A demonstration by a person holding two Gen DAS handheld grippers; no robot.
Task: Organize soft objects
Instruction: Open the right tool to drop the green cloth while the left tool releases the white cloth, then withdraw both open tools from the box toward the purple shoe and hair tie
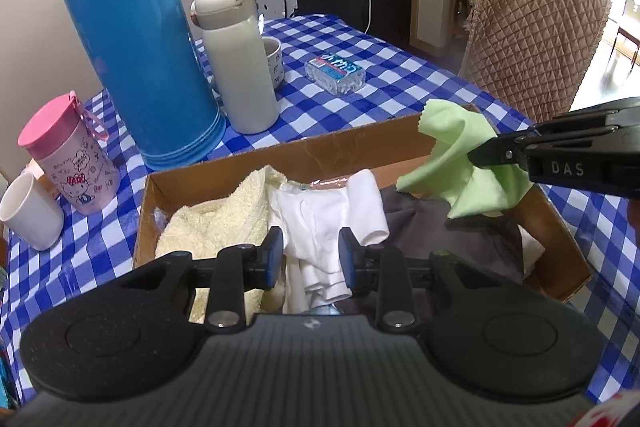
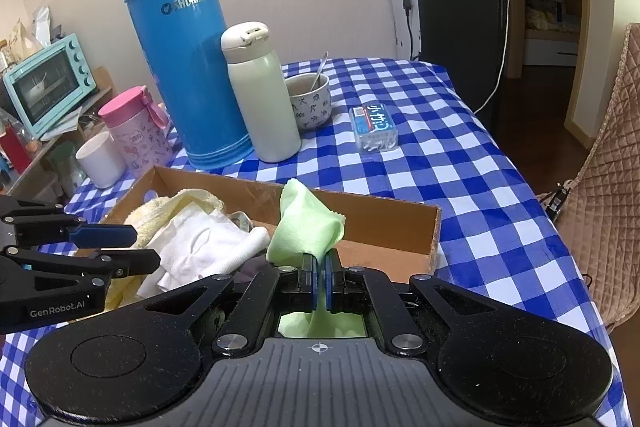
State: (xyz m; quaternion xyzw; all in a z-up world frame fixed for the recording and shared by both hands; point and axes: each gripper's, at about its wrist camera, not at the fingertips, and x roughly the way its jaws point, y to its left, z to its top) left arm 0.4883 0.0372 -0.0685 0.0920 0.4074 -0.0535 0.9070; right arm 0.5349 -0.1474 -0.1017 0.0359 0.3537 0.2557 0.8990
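Observation:
A cardboard box (image 1: 304, 151) (image 2: 384, 223) on the checked table holds a cream towel (image 1: 224, 215) (image 2: 160, 211), a white garment (image 1: 320, 215) (image 2: 200, 243) and a dark grey cloth (image 1: 440, 227). My right gripper (image 2: 321, 267) (image 1: 476, 157) is shut on a light green cloth (image 2: 308, 227) (image 1: 456, 155) and holds it above the box's right part. My left gripper (image 1: 311, 251) (image 2: 132, 247) is open and empty, its fingers either side of the white garment, just above it.
Behind the box stand a tall blue thermos (image 1: 132, 39) (image 2: 188, 67), a cream flask (image 1: 240, 59) (image 2: 260, 95), a bowl with a spoon (image 2: 310, 99), a pink cup (image 1: 68, 155), a white cup (image 1: 28, 211) and a cotton swab box (image 1: 336, 73) (image 2: 374, 127). A quilted chair (image 1: 532, 35) is at the right.

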